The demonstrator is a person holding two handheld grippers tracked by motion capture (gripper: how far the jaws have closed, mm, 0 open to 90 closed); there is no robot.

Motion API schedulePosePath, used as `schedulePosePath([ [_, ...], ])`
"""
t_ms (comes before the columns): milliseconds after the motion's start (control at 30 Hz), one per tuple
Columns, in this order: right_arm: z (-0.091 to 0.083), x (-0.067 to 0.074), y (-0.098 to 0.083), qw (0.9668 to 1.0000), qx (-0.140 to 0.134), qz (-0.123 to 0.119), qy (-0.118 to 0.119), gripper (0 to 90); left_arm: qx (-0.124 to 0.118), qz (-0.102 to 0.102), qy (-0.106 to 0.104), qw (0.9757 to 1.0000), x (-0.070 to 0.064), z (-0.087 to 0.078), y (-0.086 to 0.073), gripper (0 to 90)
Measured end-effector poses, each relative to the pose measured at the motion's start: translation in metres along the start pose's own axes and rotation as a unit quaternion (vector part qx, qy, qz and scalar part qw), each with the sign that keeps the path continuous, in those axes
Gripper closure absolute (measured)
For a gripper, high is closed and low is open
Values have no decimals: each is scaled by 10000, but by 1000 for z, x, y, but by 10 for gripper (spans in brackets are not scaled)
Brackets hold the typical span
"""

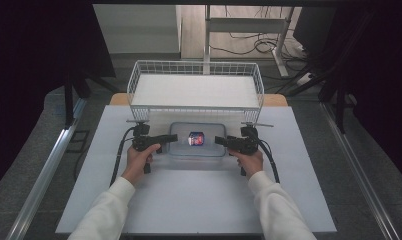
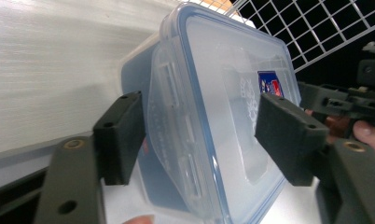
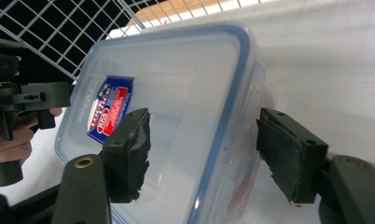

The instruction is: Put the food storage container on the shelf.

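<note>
From my remote seat, the risk I saw was the box (image 1: 197,140) skidding or tipping on the table (image 1: 199,200) if one tool closed on its rim before the other, since smooth plastic gives the pads little bite. The left tool (image 2: 202,140) stood spread, straddling the near lid edge without pressing it. The right tool (image 3: 209,156) stood spread too, its jaws either side of the opposite edge, clear of the plastic. The box lay flat on the table between both tools, just in front of the wire basket (image 1: 196,70). It was clear, with a blue-sealed lid and a red-and-blue label (image 3: 108,108) on top.
</note>
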State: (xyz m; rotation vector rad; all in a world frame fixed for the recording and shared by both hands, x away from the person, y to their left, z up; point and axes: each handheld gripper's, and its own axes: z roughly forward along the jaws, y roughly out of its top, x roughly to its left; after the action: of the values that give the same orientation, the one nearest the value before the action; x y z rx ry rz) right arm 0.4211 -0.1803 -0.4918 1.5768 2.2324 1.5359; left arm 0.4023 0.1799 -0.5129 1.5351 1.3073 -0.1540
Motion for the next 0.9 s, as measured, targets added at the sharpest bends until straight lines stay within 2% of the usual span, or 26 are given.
schedulePosePath([
  [33, -1, 1, 0, 10000, -27, -30, -16, 335, 0, 0, 0, 10000, 0, 0, 0, 305],
  [67, -2, 3, 0, 10000, -35, -57, -39, 324, 4, 93, 131, 9999, -2, -5, -2, 296],
  [233, -14, 5, -2, 9992, -81, -275, -262, 302, -115, 147, 122, 9998, -7, -21, -8, 286],
  [267, -18, 6, -3, 9991, -115, -304, -281, 303, -100, 220, 148, 9996, -9, -25, -10, 287],
  [300, -27, 6, -5, 9989, -145, -338, -307, 306, -74, 396, 190, 9990, -13, -32, -13, 291],
  [333, -30, 6, -6, 9988, -140, -360, -309, 307, -74, 396, 190, 9990, -13, -32, -13, 295],
  [367, -30, 6, -6, 9988, -140, -360, -309, 307, -61, 501, 204, 9985, -17, -35, -14, 295],
  [400, -38, 8, -10, 9980, -93, -547, -316, 319, -1, 726, 240, 9971, -24, -41, -18, 296],
  [433, -38, 8, -10, 9980, -93, -547, -316, 319, -1, 726, 240, 9971, -24, -41, -18, 296],
  [467, -46, 12, -15, 9971, -68, -684, -327, 330, 75, 951, 327, 9949, -30, -46, -23, 296],
  [500, -46, 12, -15, 9971, -68, -684, -327, 330, 75, 951, 327, 9949, -30, -46, -23, 298],
  [533, -48, 14, -16, 9968, -79, -720, -323, 339, 93, 1051, 352, 9938, -33, -49, -27, 298],
  [567, -56, 19, -22, 9958, -67, -865, -298, 372, 128, 1186, 425, 9919, -36, -54, -31, 299],
  [667, -61, 24, -27, 9940, -72, -1037, -328, 402, 155, 1241, 456, 9911, -37, -58, -36, 303],
  [733, -67, 31, -37, 9908, -8, -1284, -438, 497, 257, 1326, 576, 9892, -37, -62, -46, 306],
  [800, -67, 32, -39, 9900, 15, -1328, -473, 527, 299, 1323, 587, 9890, -36, -64, -52, 306],
  [833, -67, 37, -45, 9882, 108, -1421, -555, 613, 344, 1366, 633, 9880, -36, -66, -57, 306],
  [900, -64, 41, -49, 9867, 207, -1515, -543, 685, 424, 1489, 736, 9852, -37, -67, -63, 306],
])
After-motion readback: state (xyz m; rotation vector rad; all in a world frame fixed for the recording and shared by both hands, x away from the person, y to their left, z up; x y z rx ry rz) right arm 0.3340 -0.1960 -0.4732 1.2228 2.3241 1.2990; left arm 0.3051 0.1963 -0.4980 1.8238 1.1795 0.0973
